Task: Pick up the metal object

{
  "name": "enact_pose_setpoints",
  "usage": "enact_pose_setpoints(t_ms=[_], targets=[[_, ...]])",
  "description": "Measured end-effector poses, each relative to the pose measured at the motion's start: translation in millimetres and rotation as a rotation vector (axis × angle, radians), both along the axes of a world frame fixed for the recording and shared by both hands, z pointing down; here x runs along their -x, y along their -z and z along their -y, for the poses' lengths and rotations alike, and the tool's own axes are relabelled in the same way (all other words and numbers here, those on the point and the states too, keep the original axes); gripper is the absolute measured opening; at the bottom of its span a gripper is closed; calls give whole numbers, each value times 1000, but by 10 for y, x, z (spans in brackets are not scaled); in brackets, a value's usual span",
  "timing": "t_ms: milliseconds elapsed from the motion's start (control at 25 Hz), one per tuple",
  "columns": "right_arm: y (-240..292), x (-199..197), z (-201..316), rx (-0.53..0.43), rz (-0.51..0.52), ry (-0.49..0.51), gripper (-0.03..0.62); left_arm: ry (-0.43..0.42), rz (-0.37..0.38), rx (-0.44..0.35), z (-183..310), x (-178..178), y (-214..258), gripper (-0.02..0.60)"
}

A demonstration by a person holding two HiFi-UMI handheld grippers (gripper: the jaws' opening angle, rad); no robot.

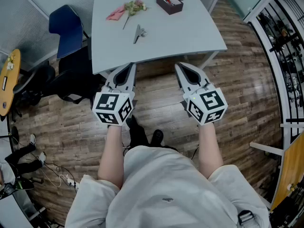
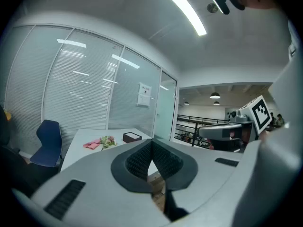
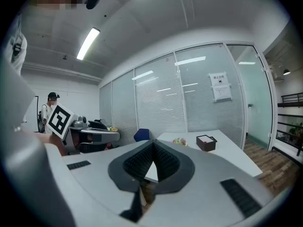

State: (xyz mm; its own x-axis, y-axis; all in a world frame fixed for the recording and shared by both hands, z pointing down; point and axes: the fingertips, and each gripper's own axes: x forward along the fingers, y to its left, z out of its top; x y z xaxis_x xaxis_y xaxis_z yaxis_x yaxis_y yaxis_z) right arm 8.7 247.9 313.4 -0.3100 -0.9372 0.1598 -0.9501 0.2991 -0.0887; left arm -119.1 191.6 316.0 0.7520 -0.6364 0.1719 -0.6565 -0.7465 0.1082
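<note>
- Looking at the far left of the head view, I see a blue chair (image 1: pixel 66 30) standing beside the white table (image 1: pixel 190 37).
- My left gripper (image 1: pixel 131 66) hangs above the wood floor (image 1: pixel 247 94), its tips at the table's near edge. In its own view the ribbed pads are pressed together with nothing between them.
- A pink cloth (image 1: pixel 115 14) lies on the far left part of the tabletop, with a small bunch of flowers (image 1: pixel 134 6) just beside it on the right.
- The metal object (image 1: pixel 138 33) lies flat on the table, on my side of the flowers. It is roughly straight ahead of the left gripper and well apart from both grippers.
- A dark box (image 1: pixel 169 3), open and with something red inside, sits at the table's far side, right of the flowers.
- My right gripper (image 1: pixel 178 66) hovers level with the left one at the near edge. Its jaws are also pressed together and empty.
</note>
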Motion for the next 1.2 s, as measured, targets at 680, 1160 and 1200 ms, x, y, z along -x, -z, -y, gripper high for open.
enact_pose_setpoints(t_ms=[680, 1160, 1200], targets=[[-174, -72, 61, 53, 85, 8, 6, 12, 23, 31, -1, -87, -120, 18], [-330, 42, 348, 102, 42, 30, 10, -1, 19, 21, 274, -44, -225, 18], [-342, 46, 398, 111, 36, 37, 16, -1, 13, 27, 340, -60, -241, 18]])
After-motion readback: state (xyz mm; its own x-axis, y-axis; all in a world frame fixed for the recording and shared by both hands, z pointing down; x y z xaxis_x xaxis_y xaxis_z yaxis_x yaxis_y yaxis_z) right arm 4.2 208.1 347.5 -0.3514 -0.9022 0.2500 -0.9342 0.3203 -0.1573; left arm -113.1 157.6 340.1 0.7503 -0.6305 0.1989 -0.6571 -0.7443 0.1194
